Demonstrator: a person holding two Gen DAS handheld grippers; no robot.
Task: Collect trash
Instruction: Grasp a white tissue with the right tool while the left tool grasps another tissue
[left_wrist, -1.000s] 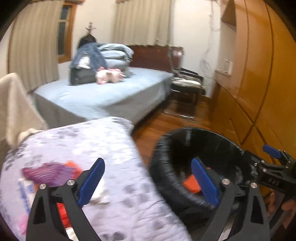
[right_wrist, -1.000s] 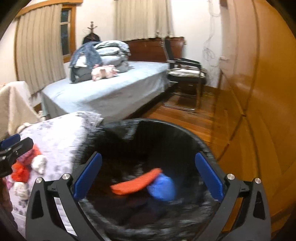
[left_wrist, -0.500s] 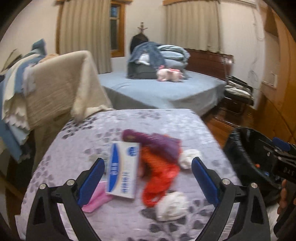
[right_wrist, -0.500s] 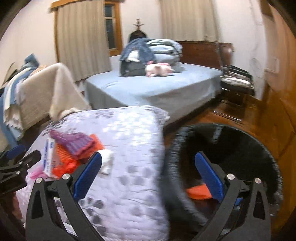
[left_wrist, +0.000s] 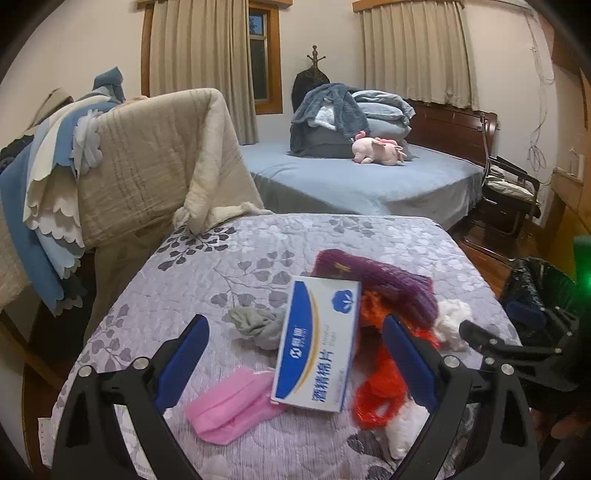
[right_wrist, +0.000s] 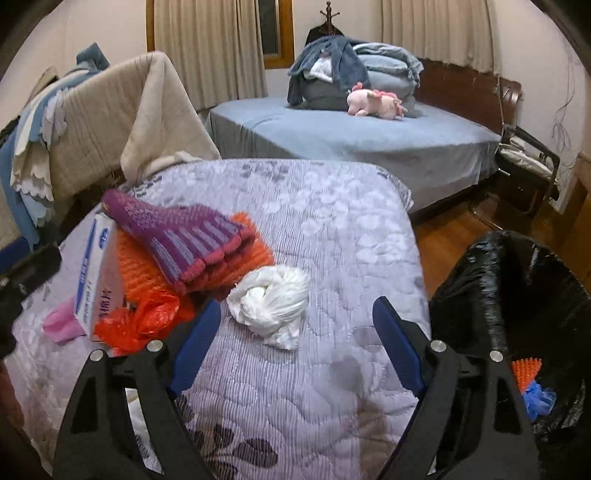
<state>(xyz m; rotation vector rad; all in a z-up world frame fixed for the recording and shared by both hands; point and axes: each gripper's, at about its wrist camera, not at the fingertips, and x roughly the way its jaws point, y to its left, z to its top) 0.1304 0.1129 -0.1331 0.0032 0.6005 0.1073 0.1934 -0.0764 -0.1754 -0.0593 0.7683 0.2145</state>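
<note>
Trash lies piled on a lilac quilted surface (left_wrist: 258, 251). My left gripper (left_wrist: 293, 326) hangs open over a blue-and-white box (left_wrist: 317, 343), with a pink mask (left_wrist: 229, 413) and a grey rag (left_wrist: 258, 325) beside it. A purple knit hat (right_wrist: 184, 240) rests on orange knit (right_wrist: 251, 258) and a red plastic bag (right_wrist: 140, 321). My right gripper (right_wrist: 297, 306) is closing, its tips on either side of a white crumpled bag (right_wrist: 271, 306), and the pads are clear of it. The black-lined bin (right_wrist: 517, 295) stands to the right.
An orange item (right_wrist: 528, 369) and a blue one (right_wrist: 539, 397) lie in the bin. Blankets drape over a rack (left_wrist: 147, 155) at the left. A blue bed (left_wrist: 369, 184) with folded bedding is behind, a chair (left_wrist: 509, 192) and wooden floor (right_wrist: 443, 236) to the right.
Both views swung left from the bin to the quilted surface and dipped toward the trash pile. The right jaws have narrowed a little around the white bag.
</note>
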